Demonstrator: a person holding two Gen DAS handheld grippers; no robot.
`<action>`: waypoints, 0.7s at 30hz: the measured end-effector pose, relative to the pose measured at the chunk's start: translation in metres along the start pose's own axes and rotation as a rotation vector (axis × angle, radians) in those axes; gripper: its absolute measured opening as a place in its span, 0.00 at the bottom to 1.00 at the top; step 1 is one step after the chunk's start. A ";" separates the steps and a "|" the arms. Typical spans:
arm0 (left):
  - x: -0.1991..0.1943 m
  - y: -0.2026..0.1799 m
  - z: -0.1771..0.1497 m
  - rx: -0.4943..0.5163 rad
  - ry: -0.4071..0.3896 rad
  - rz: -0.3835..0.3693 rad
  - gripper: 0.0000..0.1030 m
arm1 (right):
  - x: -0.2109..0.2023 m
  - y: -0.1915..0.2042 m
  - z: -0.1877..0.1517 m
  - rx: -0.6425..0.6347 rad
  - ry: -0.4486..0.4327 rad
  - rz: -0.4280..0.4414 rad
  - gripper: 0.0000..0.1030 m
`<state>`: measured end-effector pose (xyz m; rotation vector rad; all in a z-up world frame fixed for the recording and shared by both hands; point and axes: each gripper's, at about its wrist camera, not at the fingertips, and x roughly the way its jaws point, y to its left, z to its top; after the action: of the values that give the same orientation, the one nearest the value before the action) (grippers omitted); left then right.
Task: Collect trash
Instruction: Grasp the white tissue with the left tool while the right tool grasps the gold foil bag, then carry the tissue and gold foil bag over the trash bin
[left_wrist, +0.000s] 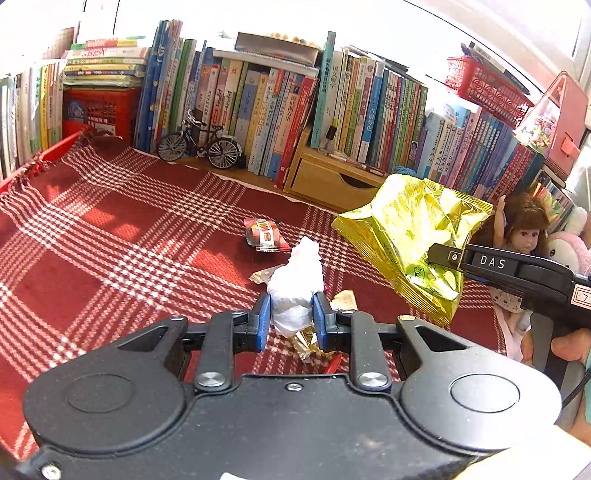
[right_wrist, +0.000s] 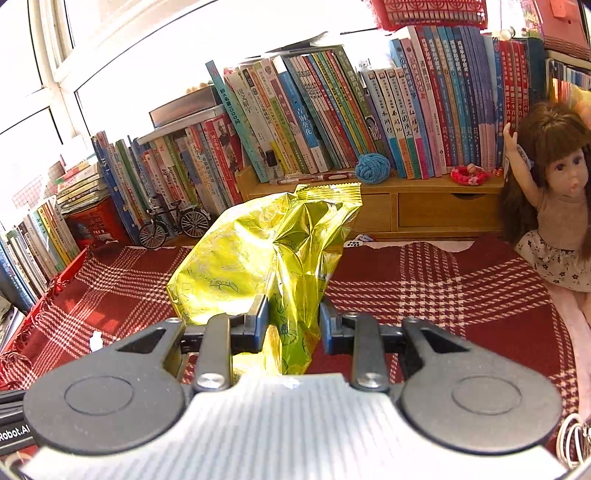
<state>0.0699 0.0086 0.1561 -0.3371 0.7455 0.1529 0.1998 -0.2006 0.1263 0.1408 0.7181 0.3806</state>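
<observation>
We held a crumpled white tissue between the blue fingers of our left gripper, closed tight on its lower half, with the wad lifted clear of the red plaid cloth that covered the desk. Our right gripper had its fingers clamped on the lower part of a shiny gold snack bag, which stood up crinkled in front of its camera and hid much of the cloth behind it. From the left wrist view the same gold bag hung in the air to the right, pinched by the black gripper marked DAS, above the cloth and apart from the tissue.

More trash lay on the cloth: a red and black wrapper beyond the tissue, a pale wrapper scrap just left of it, and a gold foil piece below the fingers. A small white scrap showed on the cloth at the left of the right wrist view.

A row of books lined the back of the desk, with a model bicycle before them and a wooden drawer unit under some. A doll with brown hair sat at the right edge, near a blue yarn ball on the wooden unit.
</observation>
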 end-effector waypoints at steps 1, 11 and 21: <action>-0.019 0.000 0.000 0.006 -0.004 0.008 0.22 | -0.013 0.004 -0.001 -0.001 -0.005 0.002 0.32; -0.180 0.001 -0.044 0.010 -0.013 0.093 0.22 | -0.125 0.047 -0.024 -0.042 0.062 0.066 0.32; -0.273 0.021 -0.132 -0.079 0.048 0.217 0.22 | -0.203 0.101 -0.081 -0.202 0.147 0.214 0.32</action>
<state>-0.2181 -0.0233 0.2475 -0.3351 0.8241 0.3813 -0.0232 -0.1857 0.2159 -0.0016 0.8079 0.6710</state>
